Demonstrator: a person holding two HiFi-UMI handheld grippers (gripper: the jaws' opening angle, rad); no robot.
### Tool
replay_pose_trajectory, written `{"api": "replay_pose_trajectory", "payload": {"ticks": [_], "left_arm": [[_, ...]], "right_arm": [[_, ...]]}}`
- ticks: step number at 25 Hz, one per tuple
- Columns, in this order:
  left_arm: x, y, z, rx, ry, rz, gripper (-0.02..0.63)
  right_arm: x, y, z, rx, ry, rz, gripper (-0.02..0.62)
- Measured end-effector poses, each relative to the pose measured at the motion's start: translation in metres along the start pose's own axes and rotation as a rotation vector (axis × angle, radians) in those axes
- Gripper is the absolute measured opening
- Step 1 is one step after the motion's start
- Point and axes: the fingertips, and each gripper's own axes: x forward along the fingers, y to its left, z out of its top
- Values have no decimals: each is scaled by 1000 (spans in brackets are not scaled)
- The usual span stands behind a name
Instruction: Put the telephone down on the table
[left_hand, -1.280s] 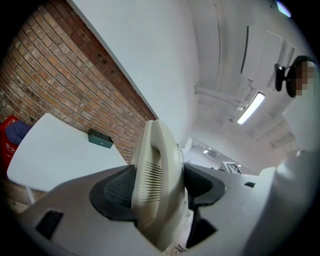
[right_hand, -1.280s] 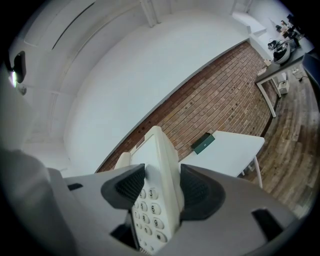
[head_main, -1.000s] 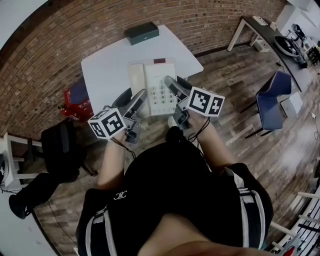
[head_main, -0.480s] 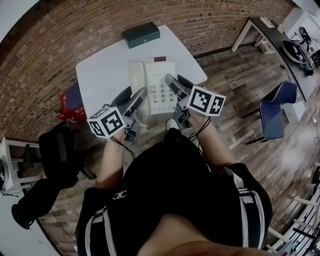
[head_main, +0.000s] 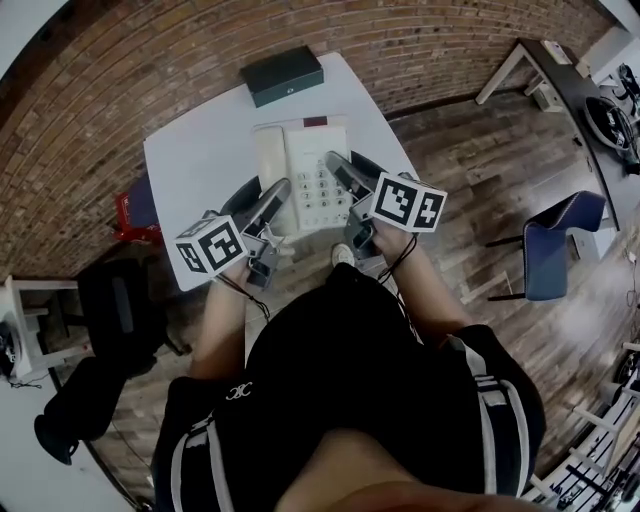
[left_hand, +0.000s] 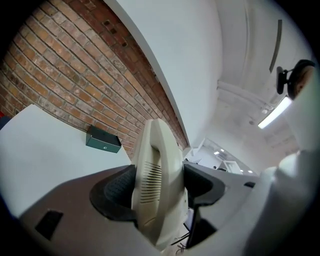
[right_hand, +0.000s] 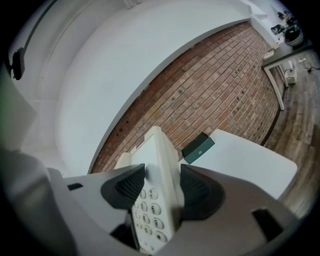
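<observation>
telephone (head_main: 305, 165) is hanging low over the white surface (head_main: 200, 150), the left hand-held gripper (head_main: 272, 200) and right hand-held gripper (head_main: 342, 172) each clamping one side edge; it is looking like rigid, smooth, light plastic, so its loose handset (head_main: 268, 160) is probably needing level carrying.

The telephone (head_main: 305, 175) was cream with pale keys and a dark red strip at its 12 o'clock edge. The tabletop (head_main: 195, 150) was white, the box (head_main: 286, 74) dark green. The left gripper (head_main: 278, 192) and right gripper (head_main: 335, 165) bore black-on-white square markers; their jaws were dark grey and ribbed.
</observation>
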Motion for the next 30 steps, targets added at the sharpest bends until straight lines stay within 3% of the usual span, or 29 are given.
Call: {"api": "replay_pose_trajectory", "payload": {"ticks": [14,30], "left_arm": [[96,42,42,-78,-17,99,304],[115,141,-3,-235,77,180,302]], "right_arm": [[80,-67,68,6,134,42,201],[153,-129,2,35,301,-16,201]]}}
